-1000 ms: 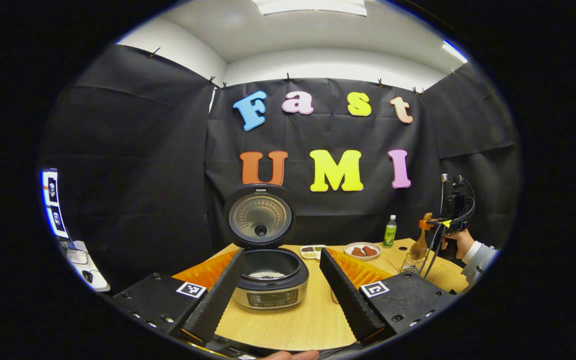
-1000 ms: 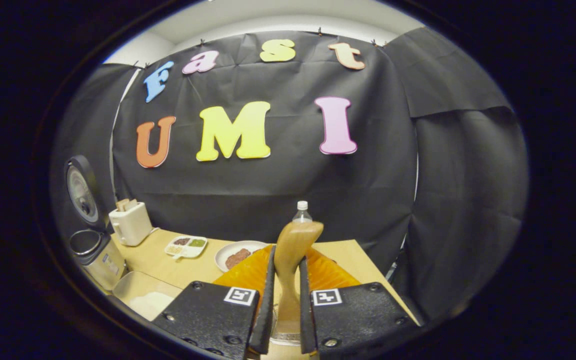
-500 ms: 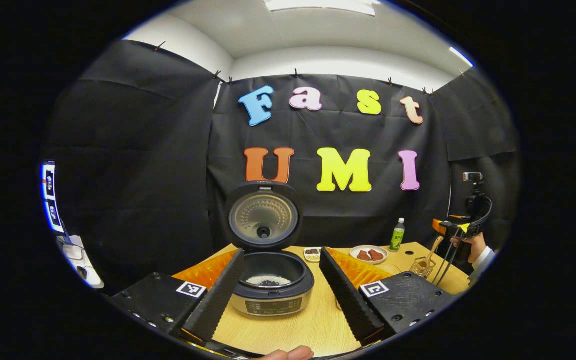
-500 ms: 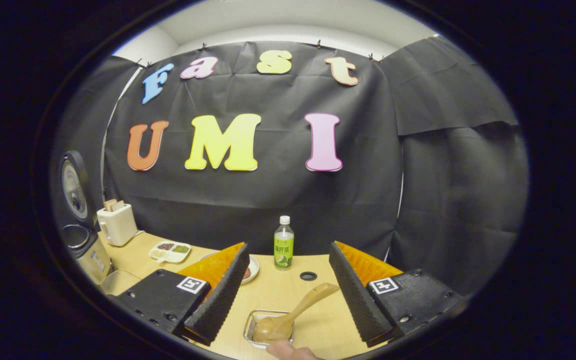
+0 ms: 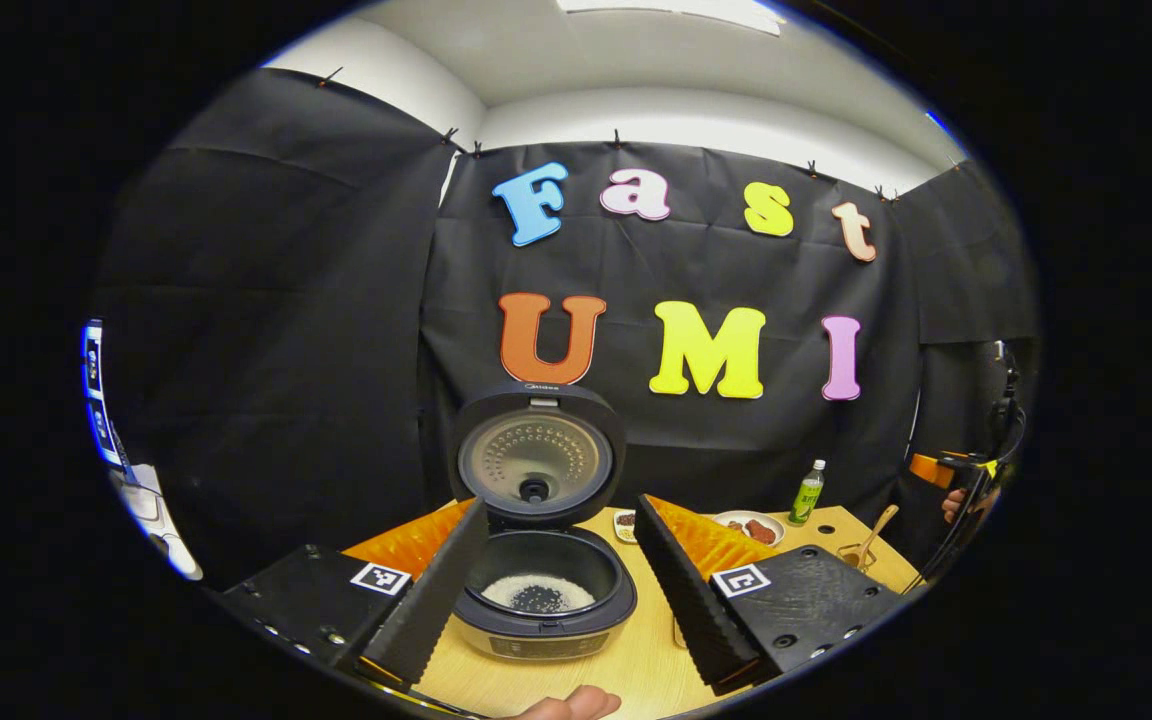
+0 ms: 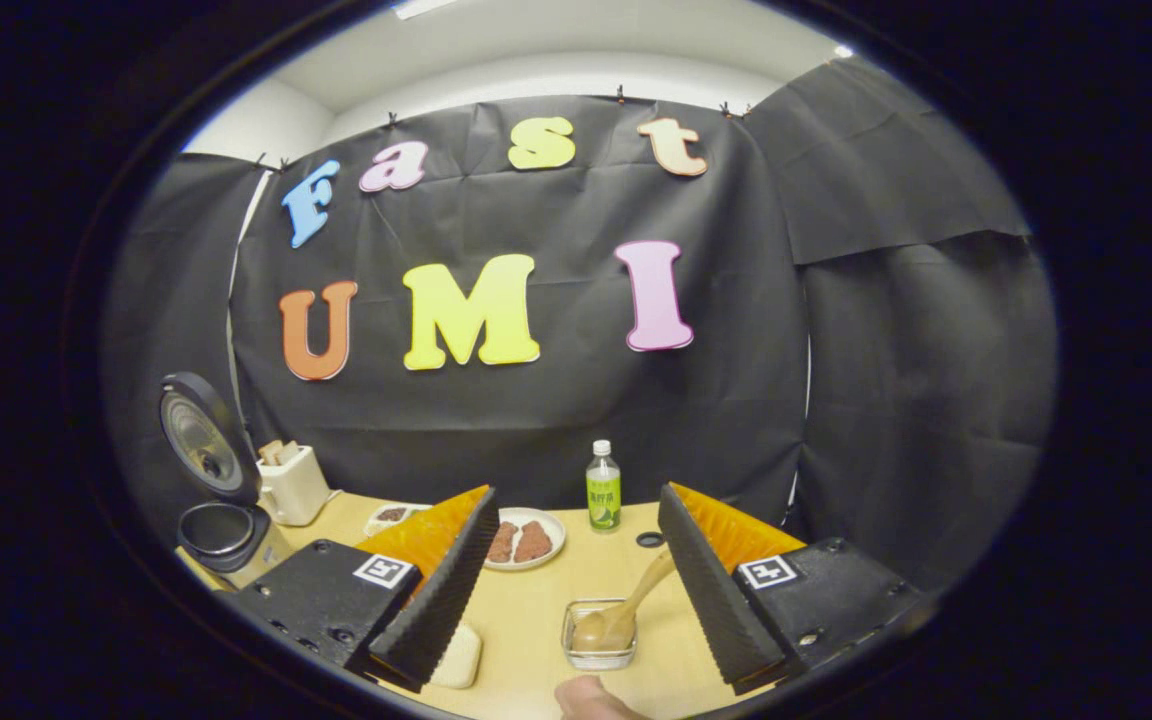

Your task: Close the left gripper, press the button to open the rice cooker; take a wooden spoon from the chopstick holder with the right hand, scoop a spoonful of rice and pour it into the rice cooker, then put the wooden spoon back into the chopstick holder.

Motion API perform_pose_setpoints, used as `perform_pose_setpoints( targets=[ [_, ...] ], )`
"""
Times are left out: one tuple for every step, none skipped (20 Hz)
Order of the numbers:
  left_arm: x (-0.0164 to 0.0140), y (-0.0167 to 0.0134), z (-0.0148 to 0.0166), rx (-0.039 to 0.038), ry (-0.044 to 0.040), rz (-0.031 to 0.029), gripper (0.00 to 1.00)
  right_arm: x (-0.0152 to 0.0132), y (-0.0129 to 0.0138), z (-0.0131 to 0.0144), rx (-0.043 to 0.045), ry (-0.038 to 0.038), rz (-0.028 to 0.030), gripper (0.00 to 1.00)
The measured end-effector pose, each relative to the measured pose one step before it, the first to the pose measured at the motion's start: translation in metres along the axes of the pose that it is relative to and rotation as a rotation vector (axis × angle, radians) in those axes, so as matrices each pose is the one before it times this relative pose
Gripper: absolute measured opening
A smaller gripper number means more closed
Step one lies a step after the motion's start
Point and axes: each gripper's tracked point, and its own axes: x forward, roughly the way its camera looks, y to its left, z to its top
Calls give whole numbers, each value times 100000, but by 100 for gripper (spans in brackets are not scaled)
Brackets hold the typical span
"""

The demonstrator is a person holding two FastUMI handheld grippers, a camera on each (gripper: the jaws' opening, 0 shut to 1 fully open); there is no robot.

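1. Standing open at 6 o'clock in the left gripper view, the rice cooker (image 5: 544, 590) is holding rice.
2. You are keeping both the left gripper (image 5: 554, 590) and right gripper (image 6: 576, 590) spread wide, gripping nothing.
3. Leaning in the chopstick holder (image 6: 598, 648) at 6 o'clock, the wooden spoon (image 6: 626, 610) is back; nothing is looking left.

The rice cooker (image 5: 544, 590) stands open, rice inside; the wooden spoon (image 6: 626, 610) leans in the chopstick holder (image 6: 598, 650).

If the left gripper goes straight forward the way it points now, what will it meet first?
Probably the open rice cooker: it sits between the left gripper's open fingers, close ahead. Exact depth is unclear.
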Motion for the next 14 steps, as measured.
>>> perform_pose_setpoints(
  targets=[
    [575,96,627,-319,-182,314,94,-1027,627,970,-102,-1121,1721,100],
    [611,109,663,-302,-434,12,94,-1015,525,877,-533,-1539,1535,100],
    [620,202,570,-362,99,558,94,-908,313,852,-855,-1370,435,100],
    [771,230,495,-297,265,675,94,-706,35,517,-248,-799,-315,100],
    [689,101,770,-538,-307,649,94,-834,170,289,-92,446,-98,100],
    [794,118,810,-811,-444,143,94,-1022,228,349,348,-262,699,100],
    [610,-271,482,-1240,344,-541,94,-715,193,504,475,-1014,519,100],
    [817,-317,639,-1732,393,-980,94,-714,-83,524,-28,-771,-313,100],
    [808,-178,759,-1751,-88,-530,94,-659,-132,202,-983,-1267,210,100],
    [859,-99,819,-1124,-540,-361,94,-686,-18,260,-1118,-1804,346,100],
    [1013,-57,576,-745,-347,296,94,-649,-136,-33,-389,-552,231,100],
    [989,162,352,-416,-17,929,94,-472,-292,-240,497,174,-73,100],
    [1029,19,240,-72,624,229,94,-401,-316,-271,1240,819,-180,100],
    [1133,-80,241,18,214,165,94,-385,-378,-366,686,1038,-284,100]
  ],
)
